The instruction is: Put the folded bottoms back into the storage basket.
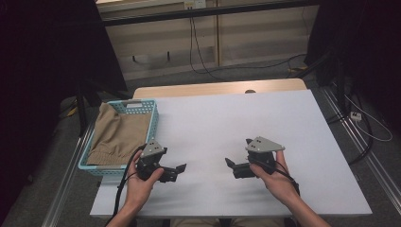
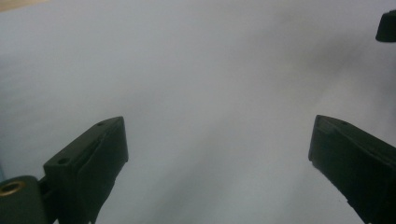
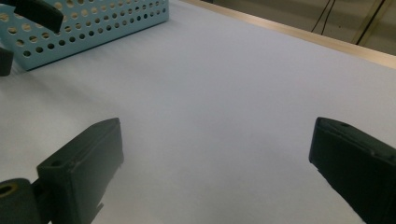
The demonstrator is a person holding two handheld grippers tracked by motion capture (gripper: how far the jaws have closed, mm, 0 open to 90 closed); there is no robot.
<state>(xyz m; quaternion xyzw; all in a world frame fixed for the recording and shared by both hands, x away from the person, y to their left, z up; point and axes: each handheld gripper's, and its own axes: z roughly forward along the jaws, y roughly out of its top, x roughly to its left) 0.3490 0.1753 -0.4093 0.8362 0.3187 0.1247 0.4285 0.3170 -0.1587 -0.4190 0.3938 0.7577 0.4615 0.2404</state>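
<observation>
the person's two hands are being seen nearest the camera at the bottom of the high view, the left gripper being held low over the white table and pointed toward the right gripper, which is being pointed back at it, the two staying well apart. in the left gripper view the jaws are being held wide apart with nothing between them, bare white table lying under them and a dark tip of the other gripper showing at the upper right edge. in the right gripper view the jaws are likewise being held wide apart and empty, and the perforated wall of the light blue basket is being shown at the upper left, along with the table's wooden far edge. from above, the basket is being seen at the table's left edge, just beside the left gripper, with a tan folded cloth lying inside it and draping over its left rim. no readable writing is being shown.
</observation>
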